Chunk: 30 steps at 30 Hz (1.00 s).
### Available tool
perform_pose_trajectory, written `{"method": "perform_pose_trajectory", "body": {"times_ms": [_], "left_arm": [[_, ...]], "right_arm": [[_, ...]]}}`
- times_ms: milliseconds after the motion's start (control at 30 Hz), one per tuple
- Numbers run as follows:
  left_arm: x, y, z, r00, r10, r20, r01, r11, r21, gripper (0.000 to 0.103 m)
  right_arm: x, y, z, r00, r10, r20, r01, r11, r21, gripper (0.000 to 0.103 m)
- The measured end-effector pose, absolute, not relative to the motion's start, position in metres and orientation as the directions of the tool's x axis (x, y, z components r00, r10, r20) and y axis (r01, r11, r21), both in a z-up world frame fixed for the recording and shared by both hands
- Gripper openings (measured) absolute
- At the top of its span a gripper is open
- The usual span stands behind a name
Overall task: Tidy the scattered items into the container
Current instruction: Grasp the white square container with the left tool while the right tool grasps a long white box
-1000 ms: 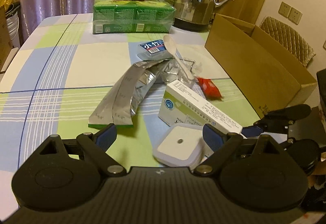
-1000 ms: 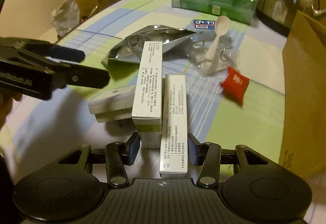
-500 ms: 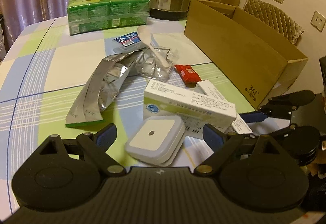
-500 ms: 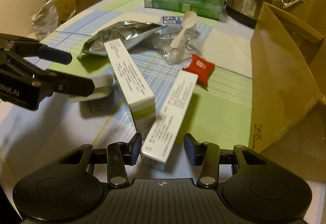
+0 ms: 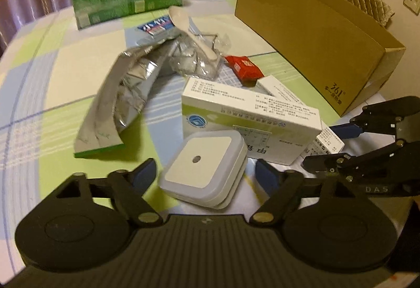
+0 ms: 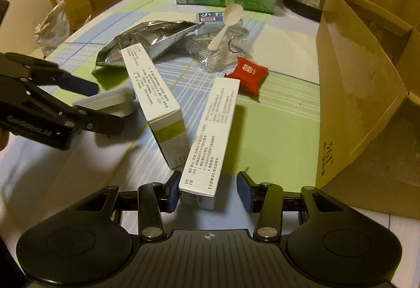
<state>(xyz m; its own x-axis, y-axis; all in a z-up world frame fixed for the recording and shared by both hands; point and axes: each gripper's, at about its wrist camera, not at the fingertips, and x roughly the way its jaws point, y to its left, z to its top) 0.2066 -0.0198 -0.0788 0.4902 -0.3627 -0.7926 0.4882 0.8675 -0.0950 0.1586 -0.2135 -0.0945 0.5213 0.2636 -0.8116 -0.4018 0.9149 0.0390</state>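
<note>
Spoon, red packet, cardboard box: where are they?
Spoon [image 6: 233, 13], right wrist view, on its bowl.
Red packet [image 6: 248, 74], right wrist view, on its printed top.
Cardboard box [image 5: 309, 33], left wrist view, on its outer side wall.

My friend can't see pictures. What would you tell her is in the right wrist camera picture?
The right gripper is open around the near end of a long white box lying on a checked tablecloth. A bigger white box, a red packet, a white spoon and a silver bag lie beyond, with a cardboard box on the right.
</note>
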Motion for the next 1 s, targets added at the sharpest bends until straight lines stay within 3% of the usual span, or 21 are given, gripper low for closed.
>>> {"method": "perform_pose_trajectory", "body": {"times_ms": [67, 133, 400, 500, 567, 633, 667, 1000], "left_arm": [[0.205, -0.021, -0.080, 0.482, -0.362, -0.798, 0.495, 0.864, -0.092, 0.062], [0.202, -0.023, -0.080, 0.474, -0.363, -0.802, 0.500, 0.861, -0.094, 0.060], [0.172, -0.028, -0.077, 0.443, -0.379, -0.813, 0.516, 0.849, -0.114, 0.059], [0.168, -0.028, -0.075, 0.436, -0.406, -0.803, 0.520, 0.842, -0.143, 0.065], [0.170, -0.024, -0.075, 0.437, -0.415, -0.798, 0.498, 0.850, -0.170, 0.070], [0.174, -0.020, -0.075, 0.435, -0.427, -0.793, 0.477, 0.856, -0.200, 0.070], [0.177, -0.019, -0.075, 0.433, -0.433, -0.791, 0.469, 0.857, -0.213, 0.069], [0.190, -0.021, -0.085, 0.387, -0.447, -0.807, 0.457, 0.853, -0.253, 0.065]], "right_arm": [[0.158, -0.214, -0.094, 0.524, 0.259, -0.811, -0.397, 0.917, 0.036, 0.026], [0.158, -0.215, -0.092, 0.530, 0.254, -0.809, -0.387, 0.922, 0.036, 0.024], [0.141, -0.218, -0.090, 0.536, 0.241, -0.809, -0.361, 0.932, 0.038, 0.024], [0.131, -0.218, -0.091, 0.543, 0.236, -0.806, -0.357, 0.933, 0.032, 0.024], [0.125, -0.216, -0.091, 0.556, 0.232, -0.798, -0.357, 0.934, 0.022, 0.026], [0.124, -0.215, -0.091, 0.570, 0.228, -0.789, -0.357, 0.934, 0.012, 0.043], [0.124, -0.215, -0.090, 0.577, 0.225, -0.786, -0.354, 0.935, 0.008, 0.046], [0.139, -0.216, -0.089, 0.594, 0.244, -0.766, -0.333, 0.942, 0.042, 0.047]]}}
